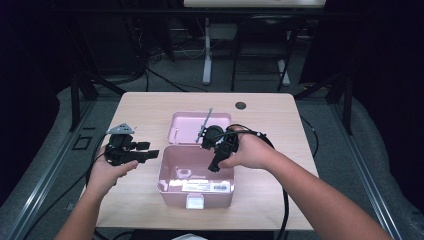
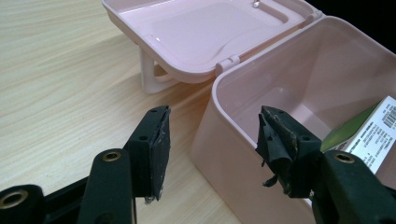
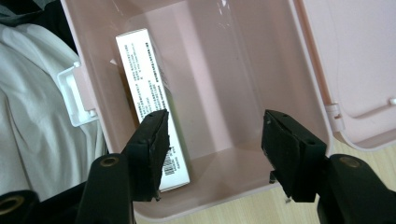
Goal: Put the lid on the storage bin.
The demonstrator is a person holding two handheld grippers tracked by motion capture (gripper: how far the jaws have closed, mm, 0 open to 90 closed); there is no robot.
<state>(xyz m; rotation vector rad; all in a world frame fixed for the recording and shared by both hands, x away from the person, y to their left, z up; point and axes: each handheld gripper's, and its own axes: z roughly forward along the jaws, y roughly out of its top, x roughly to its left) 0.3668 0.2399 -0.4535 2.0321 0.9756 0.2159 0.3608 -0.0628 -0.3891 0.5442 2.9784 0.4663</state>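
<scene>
Nearest: white carton [image 3: 152,107] lying inside pink box [image 1: 195,192] against its front wall w/ the latch, barcode + fine print on it but too small to read, no brand legible. R gripper [image 3: 212,154] above box interior, jaws spread, nothing pinched; L gripper [image 2: 212,156] just beside box's outer wall, also spread and empty. Risk, judged: R jaw could clip box rim or tip carton on the way out; farther back, open lid [image 1: 200,125] could get knocked.

Carton [image 3: 152,102] in box [image 1: 165,172], lid [image 1: 187,125] behind

We see a dim, grainy high view, dark surroundings swallowing the room, soft glare on the pink box [image 1: 172,175] floor, gripper views brighter and sharper, a sheen on the lid [image 2: 196,32], near jaws slightly soft.
</scene>
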